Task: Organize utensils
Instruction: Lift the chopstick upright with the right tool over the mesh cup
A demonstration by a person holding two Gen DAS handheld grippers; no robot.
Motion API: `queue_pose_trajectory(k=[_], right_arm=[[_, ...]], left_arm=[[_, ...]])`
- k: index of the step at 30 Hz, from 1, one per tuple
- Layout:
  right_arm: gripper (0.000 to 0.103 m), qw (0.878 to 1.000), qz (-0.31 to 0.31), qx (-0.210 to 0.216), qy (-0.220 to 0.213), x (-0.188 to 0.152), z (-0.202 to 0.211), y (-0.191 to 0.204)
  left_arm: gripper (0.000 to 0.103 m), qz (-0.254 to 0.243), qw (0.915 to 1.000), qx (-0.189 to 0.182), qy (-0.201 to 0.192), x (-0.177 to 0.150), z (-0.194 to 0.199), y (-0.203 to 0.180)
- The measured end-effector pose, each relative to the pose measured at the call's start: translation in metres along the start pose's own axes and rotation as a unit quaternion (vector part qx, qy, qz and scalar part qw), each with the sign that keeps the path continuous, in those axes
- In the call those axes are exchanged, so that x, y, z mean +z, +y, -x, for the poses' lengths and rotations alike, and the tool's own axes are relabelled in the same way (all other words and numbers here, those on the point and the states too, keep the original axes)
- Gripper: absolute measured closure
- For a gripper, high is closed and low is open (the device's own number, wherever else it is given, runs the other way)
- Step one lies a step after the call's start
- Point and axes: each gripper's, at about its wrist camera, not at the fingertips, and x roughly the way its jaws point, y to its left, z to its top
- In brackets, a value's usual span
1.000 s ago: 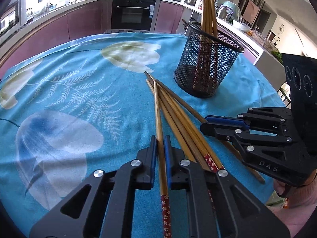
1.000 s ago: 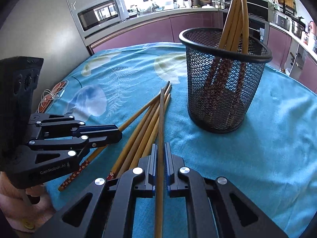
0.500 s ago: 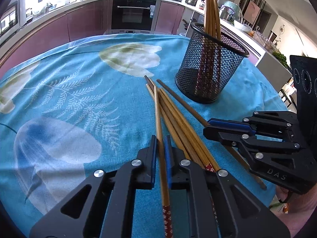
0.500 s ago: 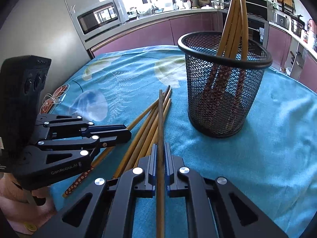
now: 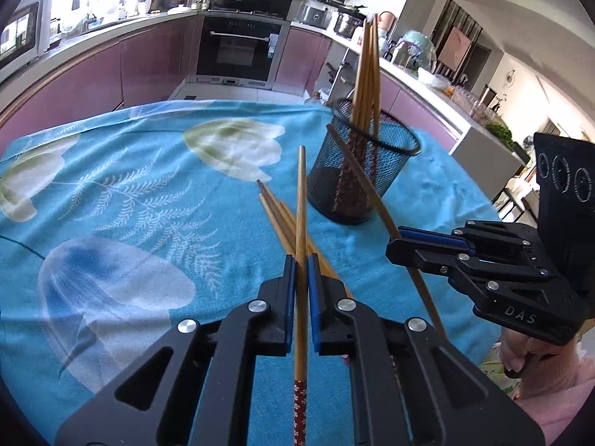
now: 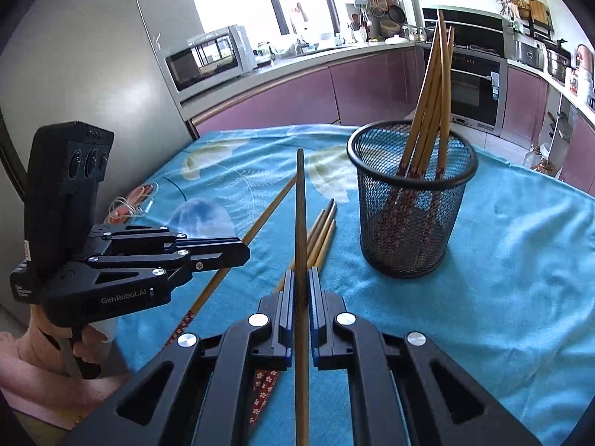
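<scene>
A black mesh cup stands on the blue cloth with several chopsticks upright in it; it also shows in the right wrist view. My left gripper is shut on one chopstick and holds it above the cloth, tip pointing forward. My right gripper is shut on a darker chopstick, also lifted. A few loose chopsticks lie on the cloth between the grippers, also in the right wrist view. Each gripper shows in the other's view: the right, the left.
The table has a blue floral cloth. A bundle of cord lies at the table's left edge. Kitchen counters, an oven and a microwave stand beyond the table. The table's edge is near the person's hands.
Both grippers have lifted, each raising its chopstick off the pile. The mesh cup now looks farther and lower in both views.
</scene>
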Motion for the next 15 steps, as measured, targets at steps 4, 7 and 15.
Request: queue_pose_trajectory(k=[4, 7, 15], right_arm=[[0.097, 1.000, -0.003, 0.001, -0.022, 0.006, 0.016, -0.001], [0.097, 0.999, -0.004, 0.003, -0.040, 0.010, 0.026, -0.003], [0.097, 0.997, -0.006, 0.001, -0.079, 0.019, 0.051, -0.012]], left_arm=[[0.096, -0.001, 0.9997, -0.019, -0.015, 0.006, 0.014, -0.004], [0.096, -0.003, 0.9991, -0.033, -0.028, 0.013, 0.026, -0.008], [0.096, -0.015, 0.9962, -0.060, -0.061, 0.029, 0.058, -0.020]])
